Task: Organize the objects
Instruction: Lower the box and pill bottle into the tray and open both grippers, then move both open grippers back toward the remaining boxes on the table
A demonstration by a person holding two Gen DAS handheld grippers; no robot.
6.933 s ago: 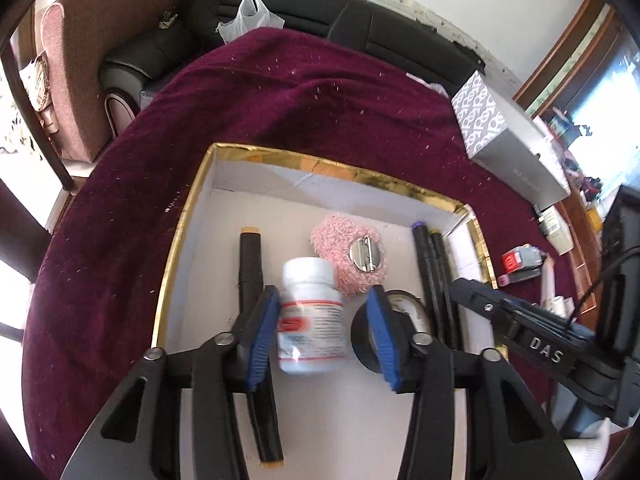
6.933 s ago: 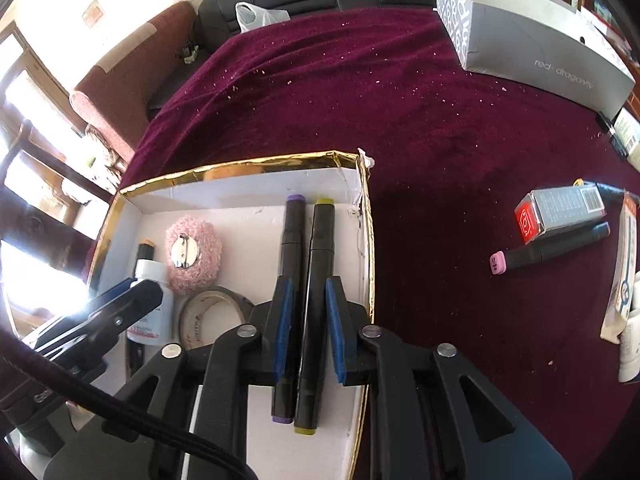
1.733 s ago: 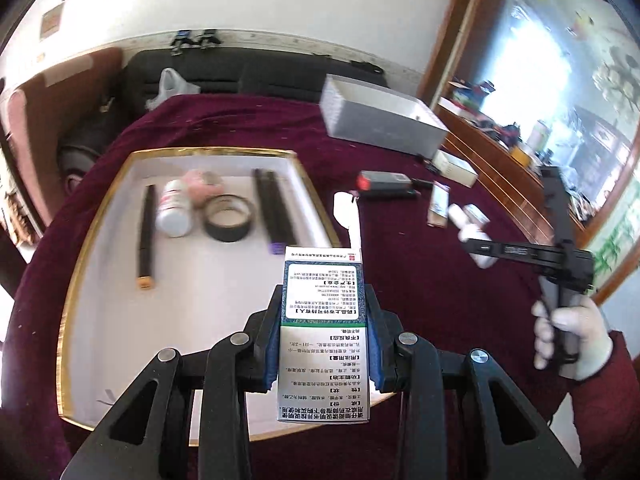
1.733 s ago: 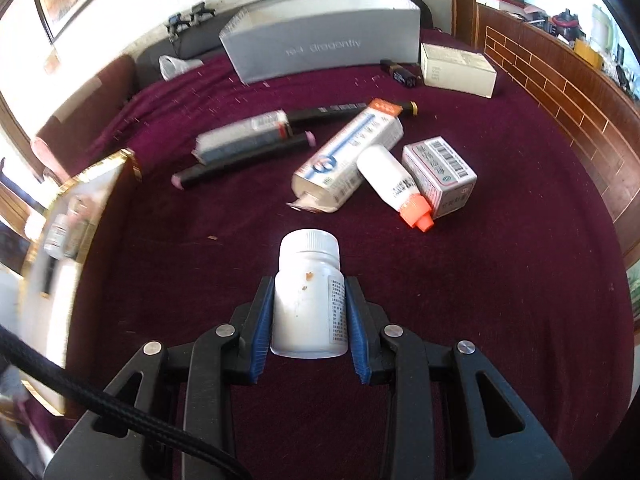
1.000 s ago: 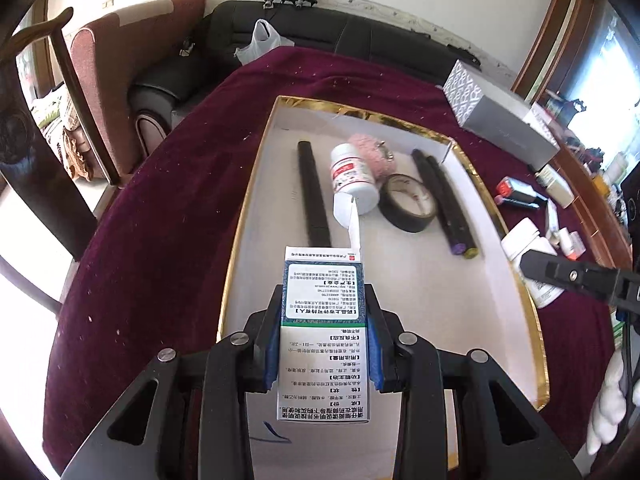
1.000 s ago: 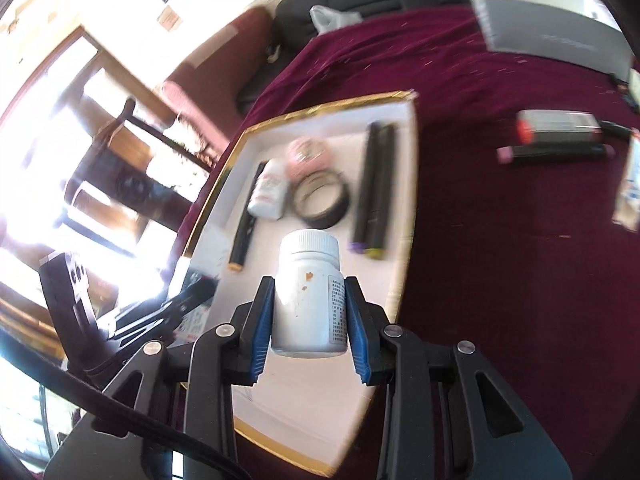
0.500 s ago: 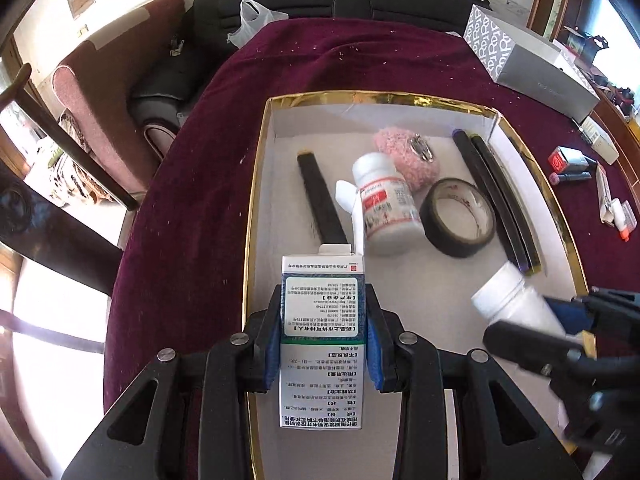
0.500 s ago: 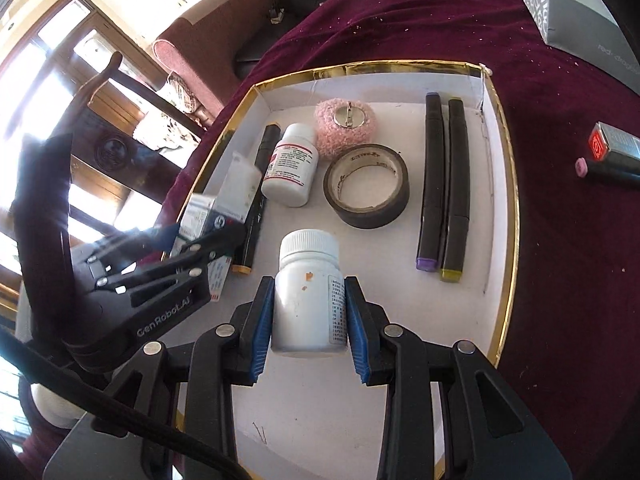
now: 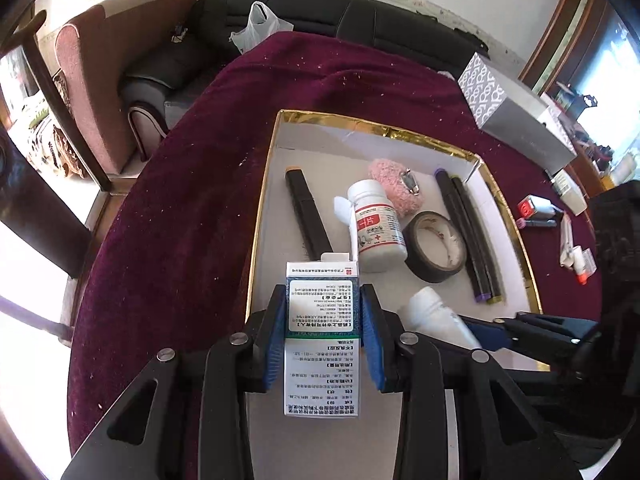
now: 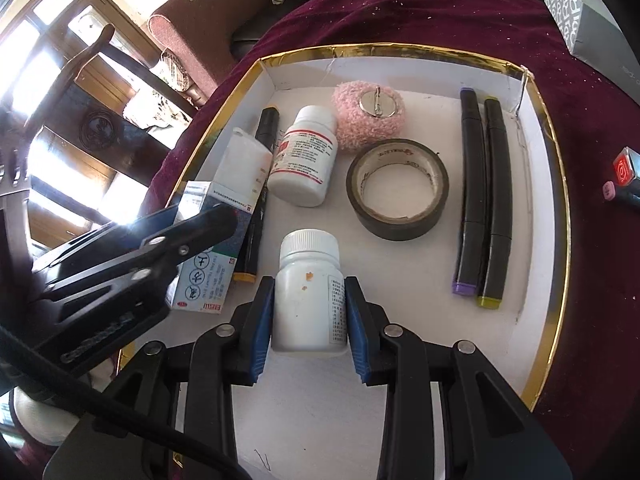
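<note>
A white tray with a gold rim lies on a maroon cloth. My left gripper is shut on a white and green medicine box, held over the tray's near left corner above a black marker. Just to its right, my right gripper is shut on a plain white pill bottle, held over the tray floor. The tray also holds a red-labelled bottle, a black tape roll, a pink fluffy brooch and two black markers.
A long grey carton lies on the cloth beyond the tray's far right corner. A red-ended item and small packets sit to the right of the tray. A dark sofa and a wooden chair stand past the table edge.
Both grippers have come in closer over the tray with their loads. The right one swung from the tray's right side to beside the left gripper.
</note>
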